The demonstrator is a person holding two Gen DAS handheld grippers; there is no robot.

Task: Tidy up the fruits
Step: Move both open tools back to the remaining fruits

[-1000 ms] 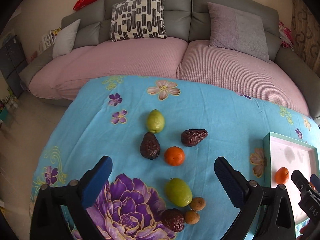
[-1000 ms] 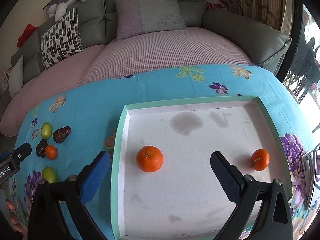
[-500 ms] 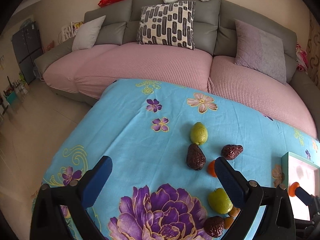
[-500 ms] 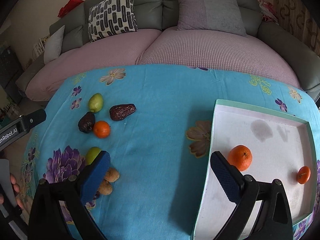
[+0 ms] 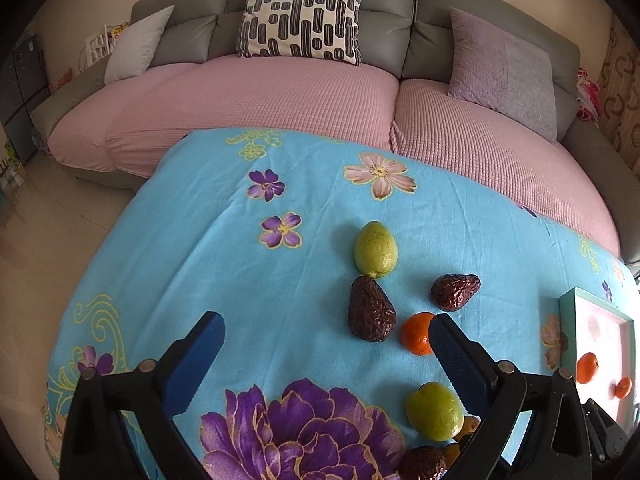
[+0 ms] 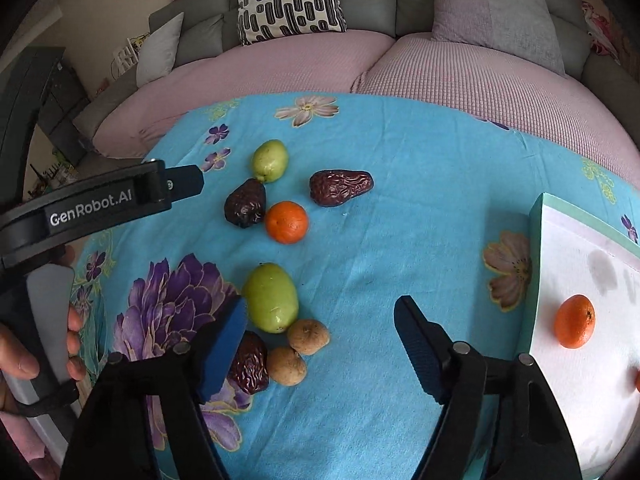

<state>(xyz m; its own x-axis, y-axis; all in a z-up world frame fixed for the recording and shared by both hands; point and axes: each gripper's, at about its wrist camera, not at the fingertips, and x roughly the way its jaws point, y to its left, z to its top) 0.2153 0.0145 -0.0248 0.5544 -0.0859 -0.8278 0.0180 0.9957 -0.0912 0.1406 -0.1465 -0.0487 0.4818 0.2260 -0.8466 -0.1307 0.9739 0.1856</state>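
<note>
Both sets of jaws stand apart with nothing between them: the left gripper (image 5: 322, 344) is spread wide over bare cloth, and the right gripper (image 6: 320, 336) is closing at this moment, though its pads press on nothing yet. What carries the fruit is a table under a blue flowered cloth (image 6: 400, 152), with a white tray (image 6: 592, 380) at its right edge already holding an orange (image 6: 575, 321) and a second one half cut off by the frame. The relation that matters is between the right gripper and the near cluster of fruit toward the cloth's near edge: a green fruit (image 6: 271, 297), two small brown fruits (image 6: 309, 336) and a wrinkled dark date (image 6: 248, 364) lie bunched together and touching, just ahead of and beside the right gripper's left finger, not centred in its gap. The green fruit's long axis runs roughly away from the camera, so the jaws would have to shift left to straddle its narrow sides. A farther group sits toward the middle of the cloth: a loose orange (image 6: 287, 222) touching a dark avocado-like fruit (image 6: 245, 208), a second green fruit (image 6: 269, 160) beyond them and another date (image 6: 342, 188) lying crosswise, apart to the right. In the left wrist view that loose orange (image 5: 418, 333) sits just beside the left gripper's right finger, so the left hand looks nearer to the far group, the right hand to the near cluster and to the tray.
</note>
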